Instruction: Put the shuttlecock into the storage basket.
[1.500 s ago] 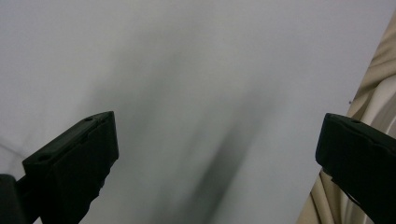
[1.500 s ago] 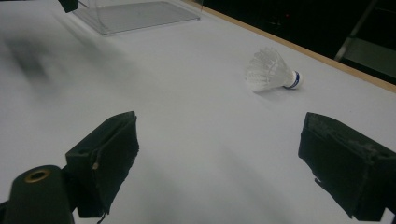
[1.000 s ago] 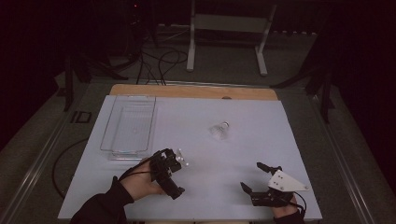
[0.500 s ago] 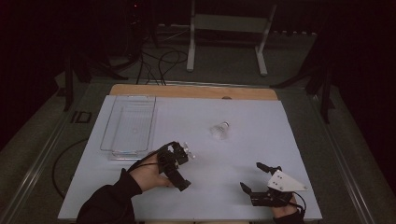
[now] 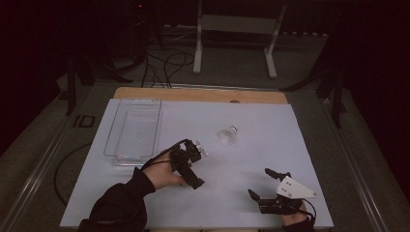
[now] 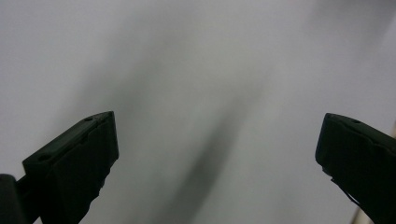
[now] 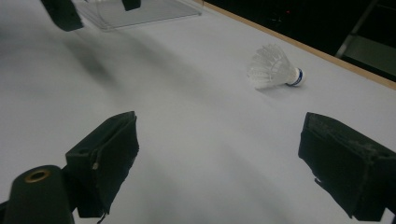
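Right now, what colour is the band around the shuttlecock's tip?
Blue, on the white feathered shuttlecock; clearest in the right gripper view.

Looked like a lab or recording studio set up for handling trials, dim and darkened all round. At the centre, a flat white rectangular tabletop sheet (image 5: pixel 270 145) with a pale wooden strip (image 5: pixel 203 94) along its far edge. Beyond that sheet, a white metal stand with two splayed feet (image 5: pixel 234 43) on a grey floor, and loose black cables (image 5: pixel 164 63) coiled to the stand's left. Left of the sheet, a silver metal floor rail (image 5: pixel 36 176) and a small black box (image 5: pixel 83 121). Above the sheet, a tiny red indicator light (image 5: pixel 140 6) among dark equipment.
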Tool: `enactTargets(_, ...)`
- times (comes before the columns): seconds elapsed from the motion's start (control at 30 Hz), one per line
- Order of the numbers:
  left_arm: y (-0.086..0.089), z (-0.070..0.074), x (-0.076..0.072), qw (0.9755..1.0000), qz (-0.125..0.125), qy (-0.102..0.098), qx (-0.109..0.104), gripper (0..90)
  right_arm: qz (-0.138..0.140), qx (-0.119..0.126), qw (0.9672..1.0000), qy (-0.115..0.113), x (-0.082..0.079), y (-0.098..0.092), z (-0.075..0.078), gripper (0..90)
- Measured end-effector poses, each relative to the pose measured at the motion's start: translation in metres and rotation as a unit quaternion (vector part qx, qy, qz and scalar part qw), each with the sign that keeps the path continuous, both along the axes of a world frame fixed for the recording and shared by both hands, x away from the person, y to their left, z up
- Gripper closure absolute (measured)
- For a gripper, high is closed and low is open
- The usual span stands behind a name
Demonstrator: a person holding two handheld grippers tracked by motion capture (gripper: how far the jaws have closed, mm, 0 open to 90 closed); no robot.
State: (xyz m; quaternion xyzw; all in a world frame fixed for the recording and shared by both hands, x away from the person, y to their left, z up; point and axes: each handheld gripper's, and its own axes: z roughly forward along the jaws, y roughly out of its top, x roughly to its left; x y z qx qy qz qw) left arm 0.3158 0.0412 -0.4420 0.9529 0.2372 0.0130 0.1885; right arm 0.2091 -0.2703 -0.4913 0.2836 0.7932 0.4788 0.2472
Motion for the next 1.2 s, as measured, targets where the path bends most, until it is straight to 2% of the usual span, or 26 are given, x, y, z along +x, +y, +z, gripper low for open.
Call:
enactTargets(0.23, -0.007, -0.005, 0.01, 0.9999, 0.011, 0.002, 0.003, 0.2, 0.0, 0.0, 1.0, -0.001, 0.0, 0.0, 0.0, 11.8)
enactTargets(0.27, -0.009, -0.006, 0.014, 0.9999, 0.012, 0.007, -0.002, 0.2, 0.001, 0.0, 1.0, 0.0, 0.0, 0.0, 0.0, 11.8)
enactTargets(0.43, -0.012, -0.006, 0.025, 0.9997, 0.023, 0.007, -0.008, 0.3, 0.002, 0.0, 1.0, -0.001, 0.0, 0.0, 0.0, 11.8)
enactTargets(0.67, -0.017, -0.001, 0.035, 0.9991, 0.031, 0.002, -0.029, 0.3, 0.001, 0.001, 1.0, -0.002, 0.0, 0.0, 0.0, 11.8)
enactTargets(0.83, -0.021, 0.001, 0.043, 0.9992, 0.033, 0.004, -0.022, 0.3, 0.003, 0.0, 1.0, 0.0, 0.0, 0.001, 0.0, 11.8)
enactTargets(0.97, -0.026, 0.002, 0.052, 0.9988, 0.044, 0.008, -0.019, 0.3, 0.003, -0.001, 1.0, 0.001, 0.0, 0.001, -0.001, 11.8)
enactTargets(1.1, -0.03, 0.005, 0.058, 0.9982, 0.051, 0.005, -0.031, 0.3, 0.002, 0.002, 1.0, -0.002, 0.0, 0.0, 0.0, 11.8)
enactTargets(1.2, -0.032, 0.008, 0.063, 0.9971, 0.058, 0.005, -0.049, 0.3, 0.001, 0.003, 1.0, -0.001, 0.0, 0.0, 0.0, 11.8)
